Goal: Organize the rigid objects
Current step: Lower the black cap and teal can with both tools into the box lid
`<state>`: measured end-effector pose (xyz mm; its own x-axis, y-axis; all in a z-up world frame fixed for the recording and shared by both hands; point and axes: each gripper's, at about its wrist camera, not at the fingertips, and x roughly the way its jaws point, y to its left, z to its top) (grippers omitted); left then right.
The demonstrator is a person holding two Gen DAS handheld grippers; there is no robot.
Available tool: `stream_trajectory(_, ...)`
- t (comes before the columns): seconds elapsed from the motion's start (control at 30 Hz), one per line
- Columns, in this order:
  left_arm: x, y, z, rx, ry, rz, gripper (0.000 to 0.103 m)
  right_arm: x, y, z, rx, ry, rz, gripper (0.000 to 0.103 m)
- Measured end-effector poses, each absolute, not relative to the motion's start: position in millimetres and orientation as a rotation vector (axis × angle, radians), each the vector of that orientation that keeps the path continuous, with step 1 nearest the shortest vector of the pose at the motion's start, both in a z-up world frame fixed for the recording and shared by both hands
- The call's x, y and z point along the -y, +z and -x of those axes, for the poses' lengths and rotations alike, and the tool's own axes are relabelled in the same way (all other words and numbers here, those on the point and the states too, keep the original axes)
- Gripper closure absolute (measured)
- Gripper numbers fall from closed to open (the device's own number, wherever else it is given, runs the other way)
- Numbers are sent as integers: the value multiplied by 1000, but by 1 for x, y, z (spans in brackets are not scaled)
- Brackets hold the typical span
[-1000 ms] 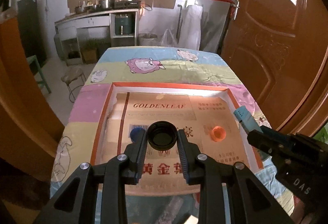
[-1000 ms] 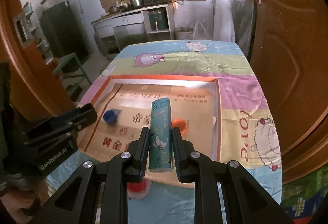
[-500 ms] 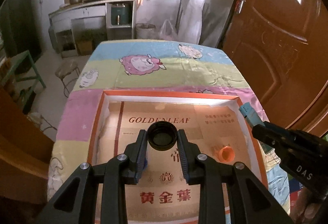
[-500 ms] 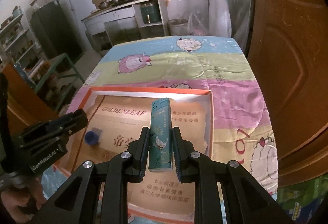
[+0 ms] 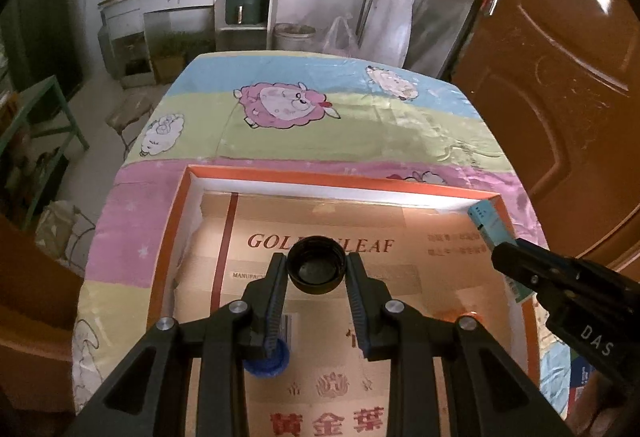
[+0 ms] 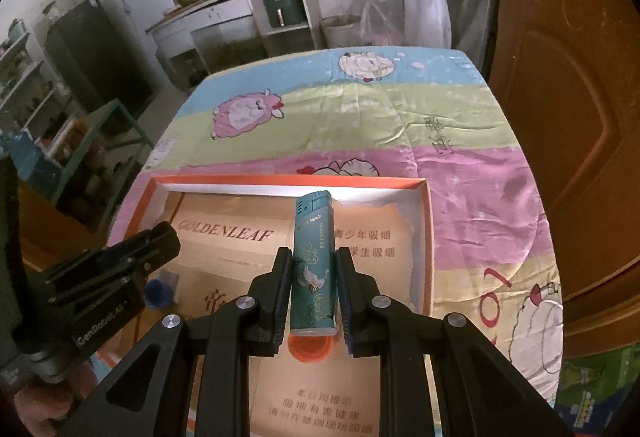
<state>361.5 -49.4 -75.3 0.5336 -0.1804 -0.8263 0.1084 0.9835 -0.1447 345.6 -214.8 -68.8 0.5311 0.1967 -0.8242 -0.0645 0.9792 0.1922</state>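
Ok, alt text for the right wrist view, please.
The right tongs grip a teal lighter upright above an orange-rimmed tray lined with printed cardboard. A blue cap lies in the tray beside the left tongs.

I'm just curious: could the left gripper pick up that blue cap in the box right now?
Probably not yet: the left gripper is shut on a black cap, so its jaws are full. The blue cap lies uncovered in the box.

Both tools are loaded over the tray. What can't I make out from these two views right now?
- Blue cap: left view, mostly hidden behind the left tool holding the black cap.
- Orange cap: right view, mostly covered by the lighter in the right tool.
- Tray: near edge cut off in both views.
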Motion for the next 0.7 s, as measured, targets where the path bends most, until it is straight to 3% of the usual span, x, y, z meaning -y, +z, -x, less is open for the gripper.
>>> stream_trajectory(0.7,53,-106,-378,-1032,-170,61,73,223,-107,-371,-1065,142,-173,81)
